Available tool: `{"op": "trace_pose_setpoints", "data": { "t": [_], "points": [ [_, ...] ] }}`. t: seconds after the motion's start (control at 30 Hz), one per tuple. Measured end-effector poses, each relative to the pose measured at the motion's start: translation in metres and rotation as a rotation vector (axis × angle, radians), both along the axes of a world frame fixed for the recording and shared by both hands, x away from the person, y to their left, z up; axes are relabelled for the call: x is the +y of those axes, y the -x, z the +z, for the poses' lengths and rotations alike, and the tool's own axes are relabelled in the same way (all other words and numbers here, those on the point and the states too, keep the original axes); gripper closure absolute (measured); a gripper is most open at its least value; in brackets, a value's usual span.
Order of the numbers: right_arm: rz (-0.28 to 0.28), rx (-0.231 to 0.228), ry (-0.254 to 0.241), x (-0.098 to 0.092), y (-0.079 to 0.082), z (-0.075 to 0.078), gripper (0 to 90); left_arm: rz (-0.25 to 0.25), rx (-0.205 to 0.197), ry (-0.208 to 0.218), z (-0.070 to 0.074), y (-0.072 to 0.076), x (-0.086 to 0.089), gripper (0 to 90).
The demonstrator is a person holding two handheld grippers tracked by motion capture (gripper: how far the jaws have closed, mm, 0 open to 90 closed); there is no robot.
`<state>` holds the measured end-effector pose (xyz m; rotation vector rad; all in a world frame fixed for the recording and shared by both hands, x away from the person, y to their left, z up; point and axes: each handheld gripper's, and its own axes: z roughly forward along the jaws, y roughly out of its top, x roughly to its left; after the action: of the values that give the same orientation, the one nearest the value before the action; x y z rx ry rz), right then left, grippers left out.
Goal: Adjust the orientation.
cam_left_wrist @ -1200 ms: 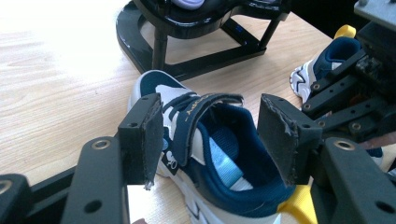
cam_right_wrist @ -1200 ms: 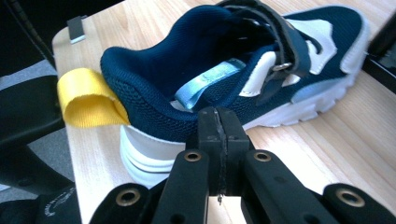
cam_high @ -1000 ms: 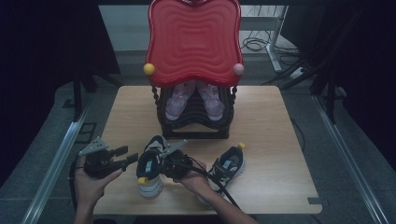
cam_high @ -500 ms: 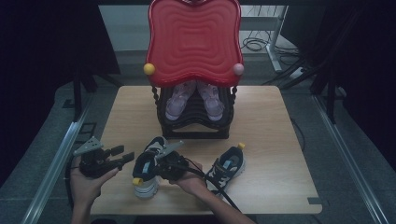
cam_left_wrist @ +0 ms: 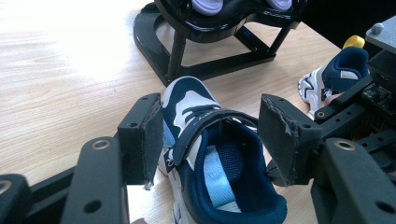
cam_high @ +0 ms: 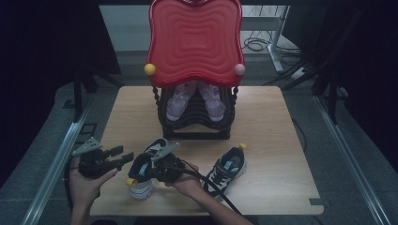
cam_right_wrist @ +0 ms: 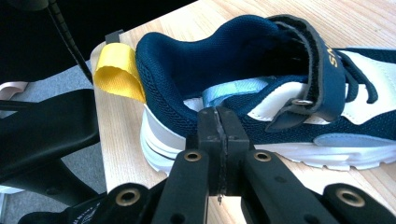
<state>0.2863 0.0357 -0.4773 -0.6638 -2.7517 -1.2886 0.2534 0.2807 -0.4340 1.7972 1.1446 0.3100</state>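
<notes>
On the wooden bench, before the black rack, lies a navy shoe (its pair nearby). The left gripper has jaws spread wide around it; the right gripper jaws are closed beside its collar

A wooden table carries a black rack at twelve o'clock, topped by a red wavy panel. Two pale, seemingly lilac shoes sit inside. Another navy sneaker lies at four o'clock.
</notes>
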Motion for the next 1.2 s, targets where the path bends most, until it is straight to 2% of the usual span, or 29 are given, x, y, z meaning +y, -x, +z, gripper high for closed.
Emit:
{"op": "trace_pose_setpoints", "data": {
  "t": [0.57,0.77,0.93,1.2],
  "points": [
    [0.011,0.011,-0.049,0.02,0.003,-0.005,89.8,0.023,0.005,0.019,0.001,0.001,0.009,41.3],
    [0.006,0.009,-0.06,0.02,0.003,-0.005,89.8,0.026,0.012,0.02,-0.001,0.0,0.011,41.3],
    [-0.003,-0.009,-0.105,0.005,0.002,0.002,89.7,0.029,0.014,0.023,-0.001,-0.001,0.012,41.2],
    [-0.059,-0.046,-0.161,-0.041,0.005,0.019,89.6,0.026,0.027,0.019,-0.004,-0.002,0.009,41.3]
  ]
}}
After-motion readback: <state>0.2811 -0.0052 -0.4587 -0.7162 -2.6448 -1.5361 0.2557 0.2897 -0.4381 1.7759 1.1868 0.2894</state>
